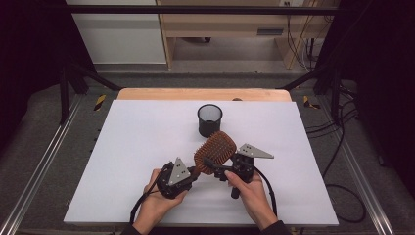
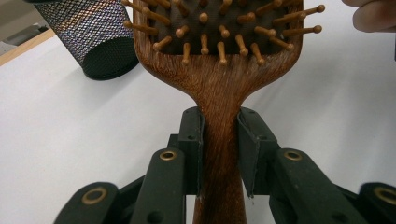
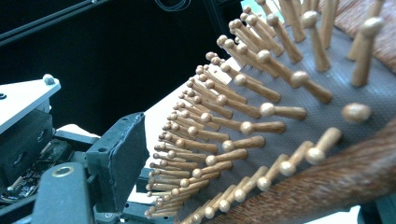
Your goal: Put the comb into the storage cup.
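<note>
Seen from the high view, one person's two hands are each holding one gripper over a white table [image 1: 147, 142]. The left gripper [image 1: 192, 172] is pinching the handle of a single wooden paddle hairbrush [image 1: 215, 152], which is hanging in the air above the table's middle, its head slanting up and to the right. The right gripper [image 1: 215, 166] is sitting at the brush head. One black mesh pen cup [image 1: 209, 120] is standing upright just beyond the brush, empty as far as can be seen.

In the left gripper view, the two black jaws are pressing against either side of the hairbrush [image 2: 219, 93] neck, gripping it firmly. The mesh cup [image 2: 88, 37] is standing at upper left on the table [image 2: 70, 130].

In the right gripper view, one jaw pad [image 3: 123, 158] is standing just short of the bristle tips of the hairbrush [image 3: 280, 116], with a small gap between. The other jaw is hiding behind the brush's wooden edge, so whether this pair is actually squeezing the head cannot be told.
</note>
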`<state>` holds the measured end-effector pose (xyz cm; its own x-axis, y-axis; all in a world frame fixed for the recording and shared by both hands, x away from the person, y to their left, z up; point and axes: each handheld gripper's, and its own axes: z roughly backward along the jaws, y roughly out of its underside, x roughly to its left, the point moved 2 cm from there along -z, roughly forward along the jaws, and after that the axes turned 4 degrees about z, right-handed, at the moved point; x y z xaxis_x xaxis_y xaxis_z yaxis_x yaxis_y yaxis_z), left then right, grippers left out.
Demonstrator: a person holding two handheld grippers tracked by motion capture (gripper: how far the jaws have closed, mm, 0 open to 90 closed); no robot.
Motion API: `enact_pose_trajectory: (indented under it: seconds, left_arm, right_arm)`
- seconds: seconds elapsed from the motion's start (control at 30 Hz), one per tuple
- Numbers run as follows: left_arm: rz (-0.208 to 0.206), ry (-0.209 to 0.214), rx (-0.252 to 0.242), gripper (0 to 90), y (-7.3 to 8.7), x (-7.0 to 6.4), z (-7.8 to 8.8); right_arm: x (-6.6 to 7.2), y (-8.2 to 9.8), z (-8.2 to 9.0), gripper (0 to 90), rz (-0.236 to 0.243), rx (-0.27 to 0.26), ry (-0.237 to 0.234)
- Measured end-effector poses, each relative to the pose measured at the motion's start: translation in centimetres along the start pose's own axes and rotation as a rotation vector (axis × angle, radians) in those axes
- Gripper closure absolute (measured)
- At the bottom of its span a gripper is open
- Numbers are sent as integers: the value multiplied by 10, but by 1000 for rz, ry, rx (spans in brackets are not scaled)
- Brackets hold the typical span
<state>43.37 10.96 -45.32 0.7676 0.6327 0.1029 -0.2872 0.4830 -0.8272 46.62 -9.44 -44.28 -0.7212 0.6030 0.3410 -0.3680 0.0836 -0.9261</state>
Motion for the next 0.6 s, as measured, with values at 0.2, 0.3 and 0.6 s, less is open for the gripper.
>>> enact_pose_trajectory:
  seconds: [0.2,0.3,0.6]
  left_arm:
    - [-1,-1,-3,727,0,0,0]
    - [-2,2,-5,727,0,0,1]
    - [1,3,-11,727,-1,1,2]
  right_arm:
    - [0,0,0,231,1,-2,0]
    - [0,-1,1,243,0,-5,0]
    - [0,-2,2,275,-6,-15,-1]
